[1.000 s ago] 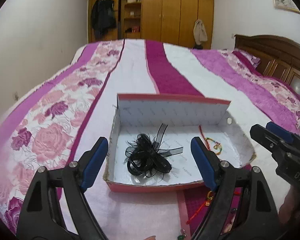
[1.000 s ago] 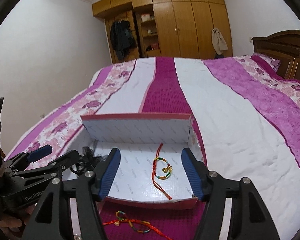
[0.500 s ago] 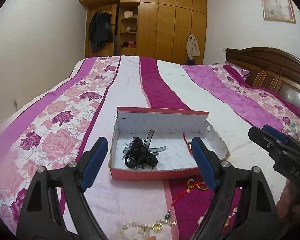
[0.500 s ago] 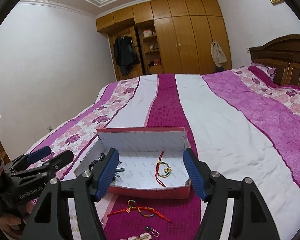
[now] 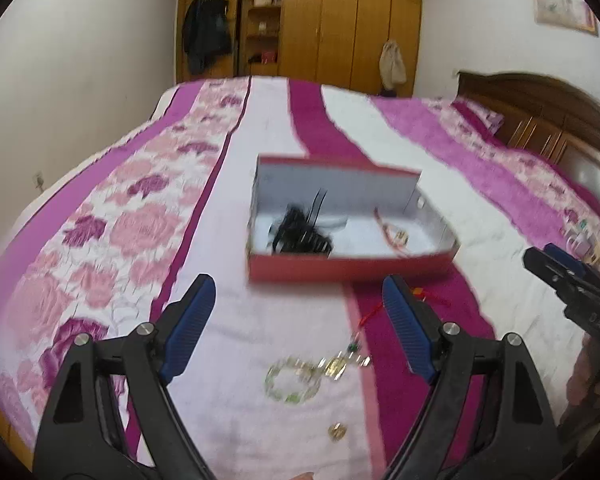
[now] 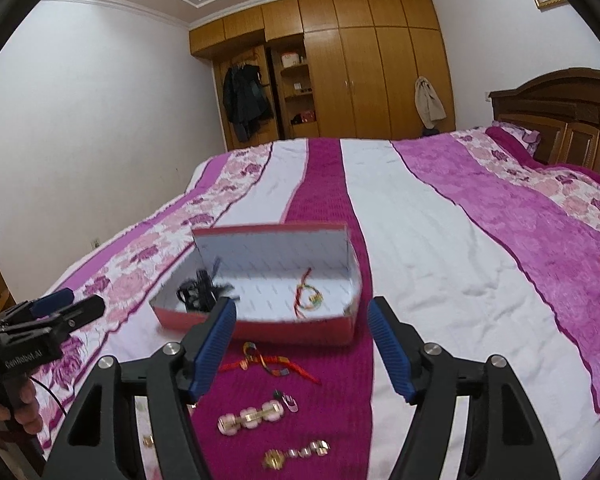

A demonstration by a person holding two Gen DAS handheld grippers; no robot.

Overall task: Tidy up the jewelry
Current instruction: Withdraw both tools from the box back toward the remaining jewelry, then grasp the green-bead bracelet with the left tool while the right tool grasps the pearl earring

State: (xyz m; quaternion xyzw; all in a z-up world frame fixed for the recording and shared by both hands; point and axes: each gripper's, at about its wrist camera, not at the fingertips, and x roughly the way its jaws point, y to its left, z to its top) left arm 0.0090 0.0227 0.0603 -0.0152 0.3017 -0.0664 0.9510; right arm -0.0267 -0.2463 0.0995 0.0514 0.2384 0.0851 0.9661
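A red box [image 5: 352, 266] [image 6: 260, 322] with a white inside lies on the bed. It holds a black ribbon hair piece [image 5: 300, 232] [image 6: 200, 292] and a red cord bracelet [image 5: 396, 236] [image 6: 308, 298]. In front of the box lie loose pieces: a red cord bracelet [image 6: 268, 362], a pink bead bracelet [image 6: 250, 418], a gold bracelet [image 6: 296, 452], a pale bead bracelet [image 5: 294, 380] and a small gold piece [image 5: 337, 431]. My left gripper [image 5: 298, 320] hangs open above the bedspread, holding nothing. My right gripper [image 6: 302, 340] is open too, with nothing between its pads.
The bedspread [image 6: 420, 240] has pink, white and floral stripes. A wooden headboard [image 6: 560, 120] stands at the right, a wardrobe [image 6: 340, 80] at the far wall. Small items [image 5: 584, 236] lie near the bed's right side.
Both grippers have drawn back from the box, which now looks smaller and farther away. Loose bracelets in front of the box have come into view. Both stay open and empty.
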